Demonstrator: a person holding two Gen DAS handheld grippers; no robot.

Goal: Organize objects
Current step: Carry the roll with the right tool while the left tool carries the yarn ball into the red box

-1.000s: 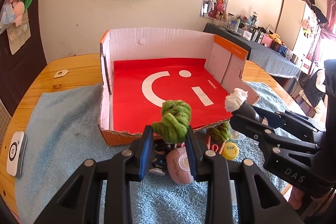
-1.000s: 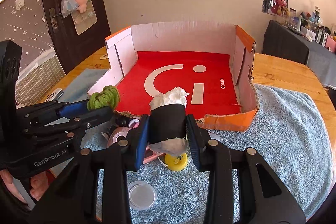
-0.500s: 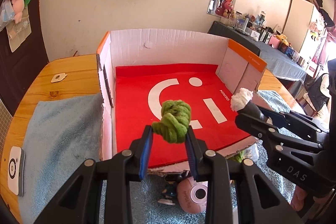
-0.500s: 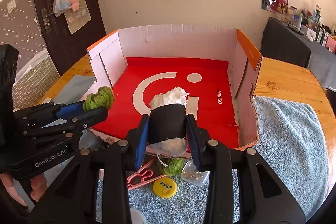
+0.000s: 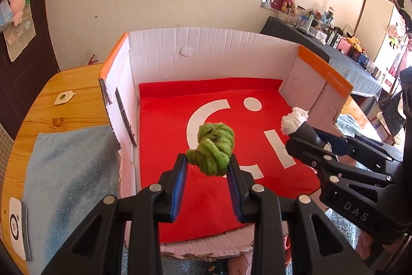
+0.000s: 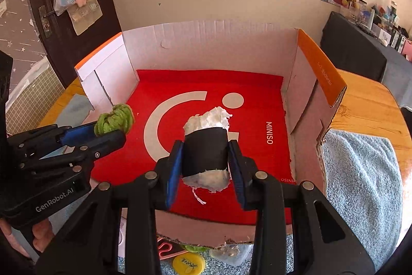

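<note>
Green yarn ball [image 5: 213, 148] sits squeezed in my left jaws, the white roll [image 6: 207, 146] in my right, over the box [image 5: 213, 50]. Next I think I lower and let go.

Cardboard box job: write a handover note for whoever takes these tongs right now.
Left tongs: shut on the green yarn knot, held in the air above the box's red liner.
Right tongs: shut on the black-wrapped white roll, also above the liner.
Cardboard box: nothing lies in it yet.
Done: both items picked up and carried over the box.
Left: set both down inside, then collect what lies on the blue towel before the box's near edge, such as the yellow cap.
</note>
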